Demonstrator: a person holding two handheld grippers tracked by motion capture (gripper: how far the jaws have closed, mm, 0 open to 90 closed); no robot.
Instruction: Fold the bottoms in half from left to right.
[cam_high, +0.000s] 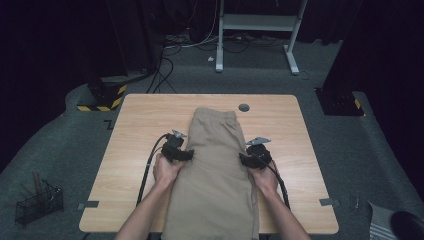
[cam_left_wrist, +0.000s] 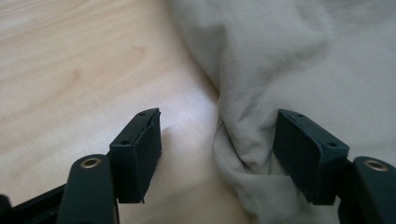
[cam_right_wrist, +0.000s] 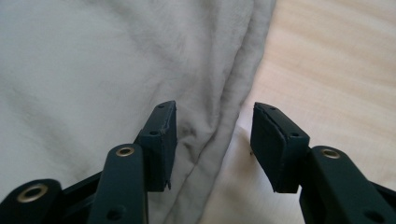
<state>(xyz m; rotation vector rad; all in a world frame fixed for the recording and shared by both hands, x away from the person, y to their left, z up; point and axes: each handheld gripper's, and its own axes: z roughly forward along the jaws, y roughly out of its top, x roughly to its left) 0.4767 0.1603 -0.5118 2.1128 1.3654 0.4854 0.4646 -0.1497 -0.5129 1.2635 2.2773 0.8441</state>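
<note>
Two grippers: we have one at each long edge of the beige trousers (cam_high: 215, 170), left gripper (cam_high: 186, 155) at the left edge, right gripper (cam_high: 245, 160) at the right.
Trousers, place: folded lengthwise into one long strip down the middle of the wooden table (cam_high: 140, 125), waistband at the far end, legs running off the near edge toward us.
Left tongs: standing wide, one pad over bare wood, the other against a bunched fold (cam_left_wrist: 243, 140); nothing is pinched.
Right tongs: also wide, straddling the stacked side seam (cam_right_wrist: 224, 121); the cloth edge lies between the pads but is not pressed.
Done so far: we judge the lengthwise fold finished, since the legs lie stacked and the strip is fairly even.
Left to do: a crosswise fold, by our reading; both edges have yet to be gripped.
Cloth: soft, matte woven cotton, lightly creased, with a gathered elastic waist.
Table: pale wood grain, smooth, rounded corners, a small grey round cap (cam_high: 244, 107) near the far edge.
</note>
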